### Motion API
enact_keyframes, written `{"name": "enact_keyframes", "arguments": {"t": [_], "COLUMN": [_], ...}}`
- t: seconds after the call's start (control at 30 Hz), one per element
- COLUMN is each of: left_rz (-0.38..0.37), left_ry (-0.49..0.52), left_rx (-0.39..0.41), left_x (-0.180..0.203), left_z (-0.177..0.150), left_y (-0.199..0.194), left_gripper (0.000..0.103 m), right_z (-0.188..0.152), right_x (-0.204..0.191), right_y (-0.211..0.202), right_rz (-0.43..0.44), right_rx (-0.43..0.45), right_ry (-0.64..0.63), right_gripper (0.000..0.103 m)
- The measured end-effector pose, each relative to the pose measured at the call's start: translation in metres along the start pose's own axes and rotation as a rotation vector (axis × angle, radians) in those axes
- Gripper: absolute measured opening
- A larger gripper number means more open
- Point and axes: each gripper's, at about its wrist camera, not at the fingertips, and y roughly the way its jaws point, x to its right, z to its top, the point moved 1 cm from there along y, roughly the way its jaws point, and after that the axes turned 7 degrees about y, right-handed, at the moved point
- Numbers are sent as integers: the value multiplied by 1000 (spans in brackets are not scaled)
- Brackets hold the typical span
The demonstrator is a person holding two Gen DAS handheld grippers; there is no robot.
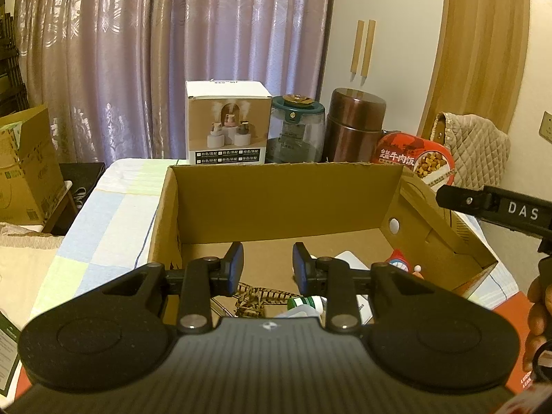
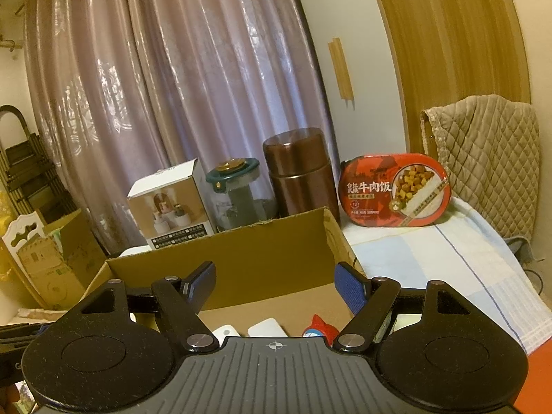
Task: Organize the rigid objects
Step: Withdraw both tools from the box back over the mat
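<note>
The left tool [image 1: 268, 269] hung over the near edge of an open cardboard box [image 1: 286, 200] that sat on a worktop [image 1: 114, 207] covered with a pale checked cloth. Its two pads stood a little apart with nothing between them, about as closed as this tool gets, and it held nothing. The right tool [image 2: 276, 288] was over the same box from the right-hand side, its blue pads plainly spread and empty.

Inside the box, on its floor near the front edge, lay several small things: a white flat object [image 2: 266, 330], a red and white toy figure [image 2: 319, 326], a bottle with a green cap [image 1: 300, 302] and a striped brown-and-tan item [image 1: 252, 296]. What each of these was exactly could not be told, since the tools hid most of them.

Along the far edge of the worktop, behind the box, stood a row of things: a white carton with a humidifier picture [image 1: 227, 122], a clear jar with a dark green lid [image 1: 296, 127], and a tall brown metal canister [image 1: 355, 124]. A red oval beef-rice meal box [image 2: 395, 189] stood on edge toward the far right corner, beside a quilted beige cover [image 2: 490, 158]. In the left wrist view the right tool's black finger reached in from the right edge, and part of a hand [image 1: 538, 307] showed below it.
</note>
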Motion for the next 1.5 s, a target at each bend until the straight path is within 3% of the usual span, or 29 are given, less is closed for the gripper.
{"name": "enact_keyframes", "arguments": {"t": [0.33,0.63,0.7,1.07,1.3,1.5], "left_rz": [11,12,16,10,6,9], "left_ry": [17,51,54,-10,37,43], "left_rx": [26,74,78,-5,-38,-60], "left_x": [6,22,26,34,49,48], "left_z": [-1,-11,-18,-72,-103,-125], "left_y": [-20,-55,-66,-115,-136,-144], "left_gripper": [26,34,40,56,67,70], "right_z": [4,-25,-29,-54,-74,-93], "right_x": [9,32,36,43,44,48], "right_y": [-35,-83,-92,-130,-150,-163], "right_rz": [13,4,2,-8,-6,-21], "right_rx": [54,6,0,-35,-92,-130], "right_ry": [-3,-21,-28,-79,-88,-110], "right_gripper": [73,73,73,73,73,73]}}
